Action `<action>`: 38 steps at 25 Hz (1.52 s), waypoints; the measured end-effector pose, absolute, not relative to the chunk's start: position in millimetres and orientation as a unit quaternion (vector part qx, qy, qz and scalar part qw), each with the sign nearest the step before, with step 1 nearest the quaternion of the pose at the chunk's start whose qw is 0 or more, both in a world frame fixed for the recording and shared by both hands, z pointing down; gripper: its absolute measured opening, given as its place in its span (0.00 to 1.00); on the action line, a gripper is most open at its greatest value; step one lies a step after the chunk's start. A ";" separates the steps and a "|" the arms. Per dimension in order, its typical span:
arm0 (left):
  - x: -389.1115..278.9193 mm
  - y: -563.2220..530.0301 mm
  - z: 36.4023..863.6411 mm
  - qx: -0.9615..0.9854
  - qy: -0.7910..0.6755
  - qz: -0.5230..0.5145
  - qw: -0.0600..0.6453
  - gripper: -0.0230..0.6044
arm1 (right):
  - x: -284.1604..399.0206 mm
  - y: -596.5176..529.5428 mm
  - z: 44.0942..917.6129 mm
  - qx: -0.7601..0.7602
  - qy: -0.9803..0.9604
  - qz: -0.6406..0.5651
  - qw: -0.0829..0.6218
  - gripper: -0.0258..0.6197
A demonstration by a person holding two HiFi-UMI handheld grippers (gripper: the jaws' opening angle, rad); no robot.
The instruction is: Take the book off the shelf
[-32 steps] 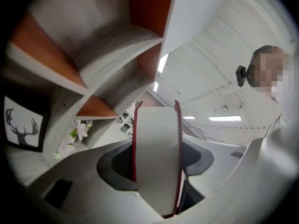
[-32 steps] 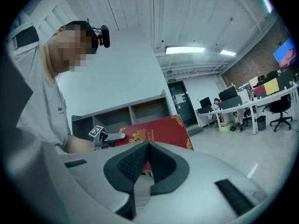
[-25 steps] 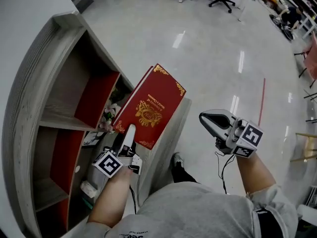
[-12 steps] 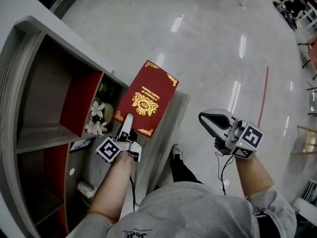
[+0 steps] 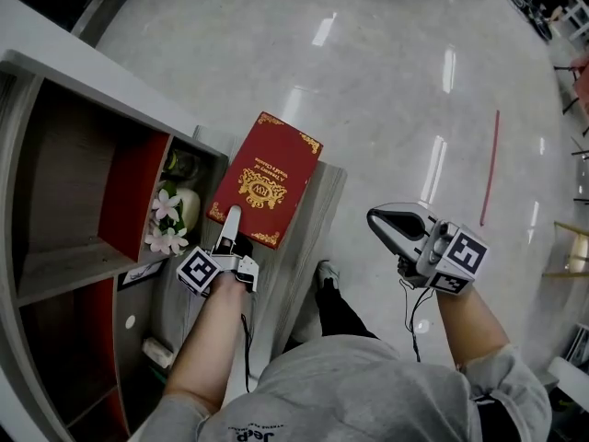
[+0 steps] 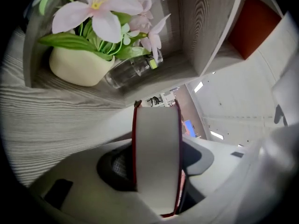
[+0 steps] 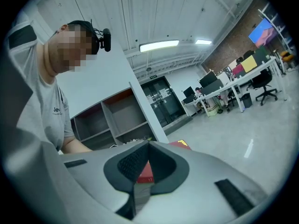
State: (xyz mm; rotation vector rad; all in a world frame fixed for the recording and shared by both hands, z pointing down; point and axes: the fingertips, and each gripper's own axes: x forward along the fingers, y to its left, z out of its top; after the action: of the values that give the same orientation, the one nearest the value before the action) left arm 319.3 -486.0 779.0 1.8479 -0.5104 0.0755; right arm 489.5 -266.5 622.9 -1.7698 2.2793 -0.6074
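A red book (image 5: 262, 180) with gold ornaments is clamped at its lower edge by my left gripper (image 5: 230, 236). It hangs outside the grey wooden shelf (image 5: 101, 86), over the shelf's side panel. In the left gripper view the book's white page edge (image 6: 156, 157) fills the gap between the two jaws, with the left gripper (image 6: 157, 174) shut on it. My right gripper (image 5: 379, 221) hangs over the floor to the right of the book, shut and empty. In the right gripper view the jaws of the right gripper (image 7: 148, 143) meet at the tips, and a bit of the red book (image 7: 180, 145) shows past them.
A cream vase (image 5: 187, 205) of pale pink flowers (image 5: 166, 221) stands in the compartment beside the book, with a glass bottle (image 6: 133, 69) lying next to it. The shelf has red back panels (image 5: 133, 191). A red line (image 5: 488, 168) crosses the glossy floor. My shoe (image 5: 324, 274) is below.
The left gripper and book have shifted slightly up and left in the head view, along with the shelf. The grip is unchanged and the right gripper has stayed put.
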 end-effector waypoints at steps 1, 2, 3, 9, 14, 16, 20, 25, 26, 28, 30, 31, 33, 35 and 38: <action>316.0 -485.7 781.6 0.784 -0.225 0.037 0.578 0.46 | 488.0 -265.0 623.0 -0.597 0.768 -0.207 0.097 0.04; 310.7 -486.2 787.3 0.778 -0.236 0.049 0.580 0.46 | 486.5 -264.5 623.9 -0.598 0.767 -0.210 0.099 0.04; 306.7 -487.0 792.6 0.773 -0.243 0.056 0.584 0.46 | 484.9 -264.9 625.5 -0.598 0.767 -0.212 0.100 0.04; 307.2 -487.9 802.0 0.754 -0.234 0.043 0.612 0.46 | 477.8 -266.4 632.0 -0.595 0.767 -0.217 0.100 0.04; 301.2 -487.3 814.1 0.737 -0.260 0.071 0.619 0.48 | 476.5 -264.5 634.3 -0.593 0.768 -0.220 0.101 0.04; 304.3 -488.4 813.3 0.740 -0.253 0.066 0.620 0.48 | 475.6 -264.5 632.9 -0.592 0.769 -0.219 0.104 0.04; 302.8 -489.9 817.6 0.736 -0.259 0.072 0.622 0.50 | 475.0 -262.4 635.6 -0.591 0.768 -0.224 0.104 0.04; 296.0 -489.7 832.1 0.725 -0.278 0.097 0.622 0.54 | 472.7 -262.8 634.9 -0.588 0.770 -0.224 0.107 0.04; 292.9 -489.2 836.8 0.724 -0.286 0.109 0.618 0.55 | 472.4 -262.9 635.9 -0.587 0.770 -0.225 0.106 0.04; 283.1 -488.9 850.3 0.726 -0.315 0.156 0.591 0.60 | 472.5 -262.7 639.0 -0.587 0.769 -0.230 0.104 0.04; 272.7 -492.6 860.7 0.747 -0.348 0.227 0.519 0.60 | 472.1 -263.9 641.3 -0.587 0.769 -0.233 0.102 0.04; 270.9 -495.3 860.9 0.761 -0.355 0.256 0.479 0.60 | 471.6 -264.8 641.6 -0.586 0.769 -0.233 0.102 0.04; 272.3 -497.9 857.8 0.772 -0.358 0.279 0.445 0.60 | 471.2 -265.2 642.1 -0.586 0.769 -0.233 0.102 0.04; 273.8 -497.1 857.5 0.769 -0.356 0.275 0.455 0.60 | 471.7 -264.3 642.4 -0.587 0.769 -0.233 0.102 0.04; 272.6 -495.1 858.9 0.765 -0.357 0.267 0.464 0.60 | 470.9 -264.3 641.7 -0.585 0.770 -0.232 0.105 0.04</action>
State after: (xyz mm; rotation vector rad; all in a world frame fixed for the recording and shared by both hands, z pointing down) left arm 272.6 -495.1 858.9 1.8801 -0.8771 0.6551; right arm 470.9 -264.3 641.7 -1.7253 2.2698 -0.6840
